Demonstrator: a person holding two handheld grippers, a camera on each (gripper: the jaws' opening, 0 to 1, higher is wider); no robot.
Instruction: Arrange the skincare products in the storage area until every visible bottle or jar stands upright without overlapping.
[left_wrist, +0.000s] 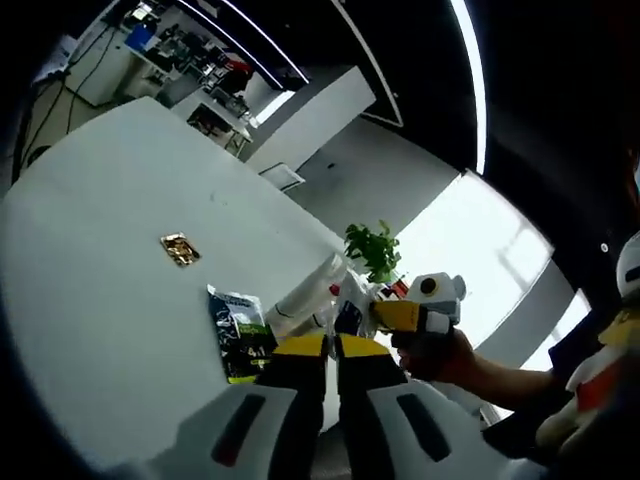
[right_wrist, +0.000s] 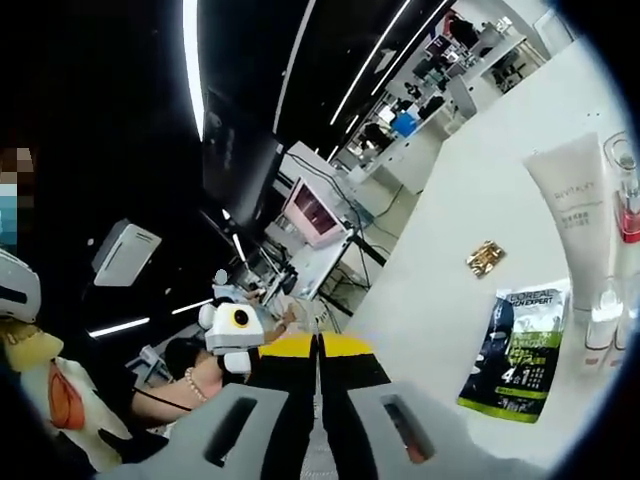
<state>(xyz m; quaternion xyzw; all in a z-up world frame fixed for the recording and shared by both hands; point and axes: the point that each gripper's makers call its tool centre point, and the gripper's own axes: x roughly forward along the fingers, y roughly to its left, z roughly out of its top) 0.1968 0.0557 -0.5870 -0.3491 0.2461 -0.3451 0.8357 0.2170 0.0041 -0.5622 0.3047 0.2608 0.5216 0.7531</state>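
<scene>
On the white table (left_wrist: 90, 230) lie a black-and-green sachet (left_wrist: 237, 335), a white tube (left_wrist: 305, 295) and a small bottle (left_wrist: 350, 308), close together just beyond my left gripper (left_wrist: 331, 347). Its yellow-tipped jaws are shut with nothing between them. My right gripper (left_wrist: 415, 315) hovers beside the bottle, held by a hand (left_wrist: 435, 355). In the right gripper view the white tube (right_wrist: 575, 215) points away from me beside a clear bottle with red content (right_wrist: 625, 205). The sachet (right_wrist: 520, 345) lies flat. My right gripper (right_wrist: 318, 347) is shut and empty, off the table's edge.
A small gold packet (left_wrist: 180, 248) lies alone on the table, seen too as the gold packet (right_wrist: 485, 258). A green plant (left_wrist: 375, 250) stands behind the products. A small clear bottle (right_wrist: 605, 320) sits beside the sachet. The left gripper (right_wrist: 235, 335) shows at left. Desks and monitors stand behind.
</scene>
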